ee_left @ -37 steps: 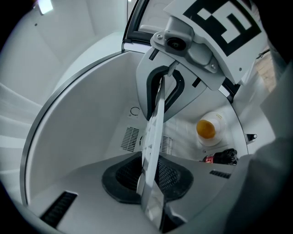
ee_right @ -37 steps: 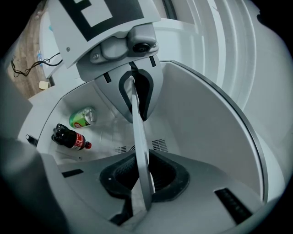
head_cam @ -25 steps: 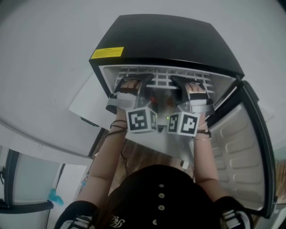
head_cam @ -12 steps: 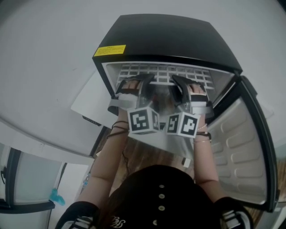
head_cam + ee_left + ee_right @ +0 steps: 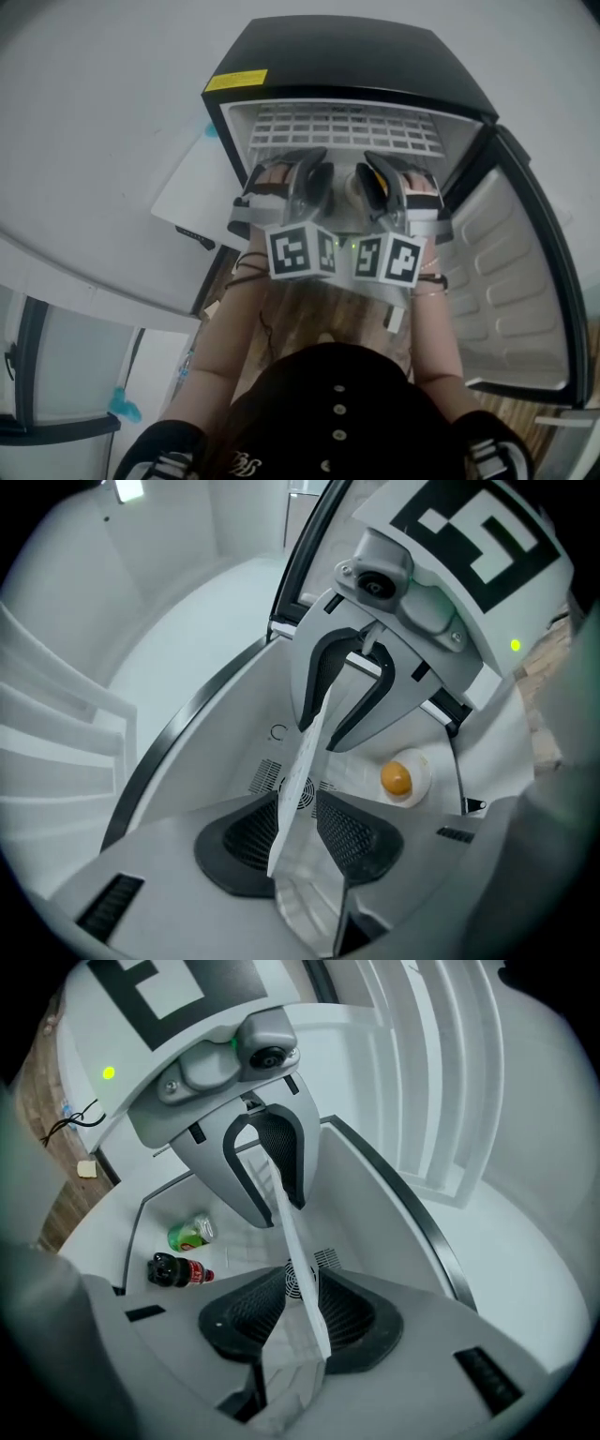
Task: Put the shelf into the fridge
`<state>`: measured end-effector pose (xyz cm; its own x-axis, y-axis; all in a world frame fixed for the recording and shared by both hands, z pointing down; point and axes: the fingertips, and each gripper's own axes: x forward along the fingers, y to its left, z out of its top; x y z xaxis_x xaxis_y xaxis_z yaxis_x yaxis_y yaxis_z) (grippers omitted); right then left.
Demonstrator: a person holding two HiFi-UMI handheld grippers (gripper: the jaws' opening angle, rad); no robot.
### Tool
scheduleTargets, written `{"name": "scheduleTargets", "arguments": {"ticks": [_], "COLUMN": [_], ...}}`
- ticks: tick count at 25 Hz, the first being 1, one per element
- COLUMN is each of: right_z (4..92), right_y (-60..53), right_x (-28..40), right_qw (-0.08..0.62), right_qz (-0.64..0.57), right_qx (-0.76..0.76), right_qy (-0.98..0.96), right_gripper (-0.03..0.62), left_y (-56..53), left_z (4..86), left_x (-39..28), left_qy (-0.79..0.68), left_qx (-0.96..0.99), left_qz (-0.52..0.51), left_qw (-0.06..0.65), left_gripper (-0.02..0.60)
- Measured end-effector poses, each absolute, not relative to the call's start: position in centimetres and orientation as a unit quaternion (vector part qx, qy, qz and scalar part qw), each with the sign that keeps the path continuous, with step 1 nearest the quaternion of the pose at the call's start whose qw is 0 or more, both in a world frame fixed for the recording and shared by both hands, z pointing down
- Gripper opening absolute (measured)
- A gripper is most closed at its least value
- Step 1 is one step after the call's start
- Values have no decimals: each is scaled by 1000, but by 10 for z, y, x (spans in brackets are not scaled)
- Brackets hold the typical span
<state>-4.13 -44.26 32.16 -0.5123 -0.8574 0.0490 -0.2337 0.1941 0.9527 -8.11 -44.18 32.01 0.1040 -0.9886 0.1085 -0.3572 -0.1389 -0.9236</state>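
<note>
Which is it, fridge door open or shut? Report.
Open: the door stands swung wide to the right, its inner liner showing, fridge cavity exposed.

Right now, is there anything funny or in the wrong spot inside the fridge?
Yes. A fried egg sits all by itself on the fridge floor, with no plate or box under it that I can see. Cooked food lying bare in a fridge looks odd. Nothing looks spilled or broken.
</note>
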Motion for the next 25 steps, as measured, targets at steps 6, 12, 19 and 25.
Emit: {"name": "scheduleTargets", "arguments": {"ticks": [6, 12, 19, 25], "right_z": [317, 318, 323, 315], "right_y": [-403, -361, -300, -247], "right_x": [-38, -37, -31, -30], "right_qw": [302, 289, 279, 237], "right_qz": [-494, -444, -377, -328], "right_qx": [389, 402, 424, 446], "right_qy": [-717, -746, -775, -799], "right_gripper": [98, 45, 9, 8], "left_y": [-405, -359, -298, -245], "left_z": [318, 317, 327, 327], "left_x": [-71, -70, -64, -50], "left_qy": [530, 538, 530, 517], "left_qx": [-661, -686, -731, -782], "left_qz": [-386, -353, -314, -261], "left_qw": [366, 341, 292, 228], "left_gripper": [115, 38, 6, 6]}}
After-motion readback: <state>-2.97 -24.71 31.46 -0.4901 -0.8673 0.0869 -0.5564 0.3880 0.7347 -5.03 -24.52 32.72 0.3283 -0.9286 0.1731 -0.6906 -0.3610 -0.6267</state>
